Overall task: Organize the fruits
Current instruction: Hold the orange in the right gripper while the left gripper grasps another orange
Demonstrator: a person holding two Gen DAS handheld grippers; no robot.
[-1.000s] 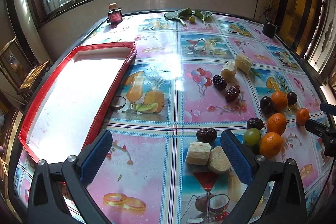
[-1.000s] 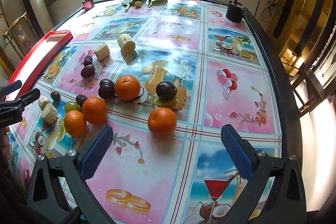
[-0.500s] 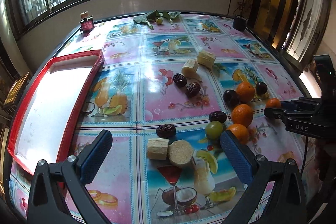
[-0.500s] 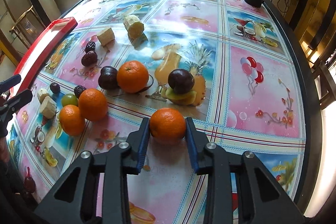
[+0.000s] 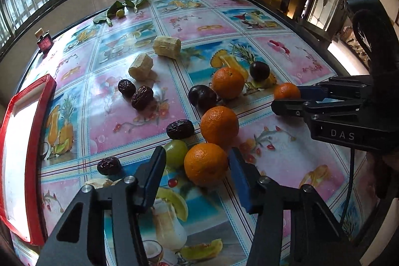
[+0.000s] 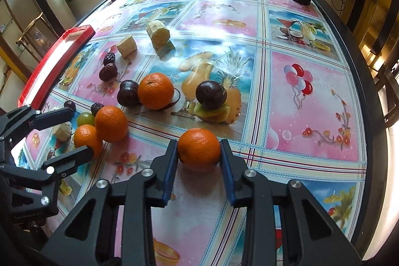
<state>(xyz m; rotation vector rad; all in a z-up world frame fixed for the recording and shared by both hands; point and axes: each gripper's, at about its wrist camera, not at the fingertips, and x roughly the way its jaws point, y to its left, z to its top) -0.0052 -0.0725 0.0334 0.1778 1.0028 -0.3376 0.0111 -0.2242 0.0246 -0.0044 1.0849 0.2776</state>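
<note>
The right gripper (image 6: 199, 148) is clamped on an orange (image 6: 199, 145) that sits on the patterned tablecloth (image 6: 311, 101), its blue pads pressing both sides of the fruit. The left gripper (image 5: 197, 161) is closing around a second orange (image 5: 205, 163) — the right pad appears to touch the peel, the left pad stands clear beside a green grape (image 5: 175, 152), though contact is hard to judge. The remaining oranges, dark plums and dates lie loose nearby — well apart from the red tray (image 5: 37, 116) at the table's edge.
</note>
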